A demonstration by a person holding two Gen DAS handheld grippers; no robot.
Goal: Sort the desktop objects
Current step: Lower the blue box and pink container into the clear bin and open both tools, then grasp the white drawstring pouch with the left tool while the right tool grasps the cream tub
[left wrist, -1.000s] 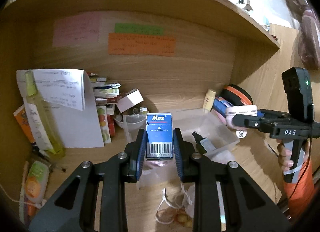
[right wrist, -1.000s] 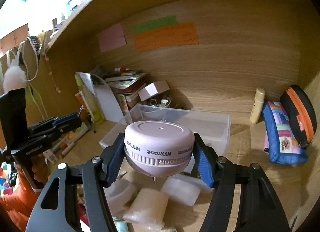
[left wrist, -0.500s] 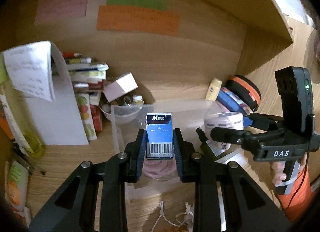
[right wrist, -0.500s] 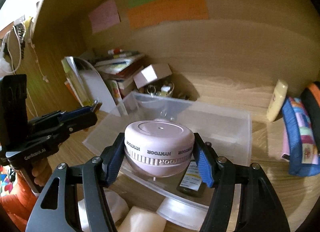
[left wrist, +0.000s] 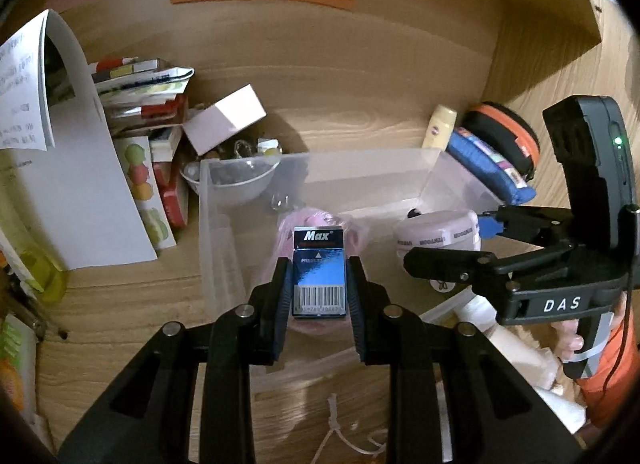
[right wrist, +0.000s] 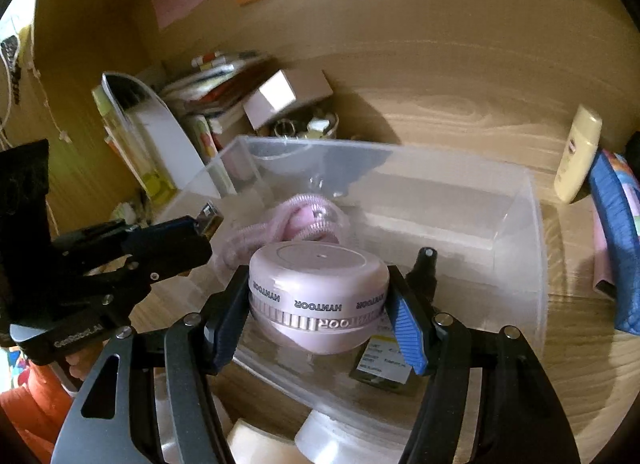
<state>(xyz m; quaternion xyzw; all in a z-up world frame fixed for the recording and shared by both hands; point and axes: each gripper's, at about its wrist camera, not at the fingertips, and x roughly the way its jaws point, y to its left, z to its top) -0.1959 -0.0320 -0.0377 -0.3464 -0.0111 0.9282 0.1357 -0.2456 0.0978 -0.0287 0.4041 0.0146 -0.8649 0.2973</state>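
My left gripper [left wrist: 319, 288] is shut on a small blue Max staple box [left wrist: 319, 272], held over the clear plastic bin [left wrist: 208, 223]. A pink coiled cable in a bag [left wrist: 308, 219] lies in the bin just beyond it. My right gripper [right wrist: 318, 306] is shut on a round pale pink HYNTOOR case [right wrist: 318, 296], also over the bin [right wrist: 532, 248]. In the left wrist view that case [left wrist: 438, 234] shows at the right, inside the bin's right half. A dark spray bottle [right wrist: 424, 272] lies in the bin beside the right finger.
Stacked booklets and a white sheet [left wrist: 80, 183] stand left of the bin, with a small bowl of clips [left wrist: 240, 171] and a white box [left wrist: 224, 119] behind. A cream tube [right wrist: 576, 151], blue pouch [right wrist: 616, 232] and orange-rimmed case [left wrist: 504, 139] sit at the right. White packets [right wrist: 320, 440] lie near the front edge.
Both grippers have gone forward and down toward the bin, each keeping its grip. The bin now fills the middle of both views.
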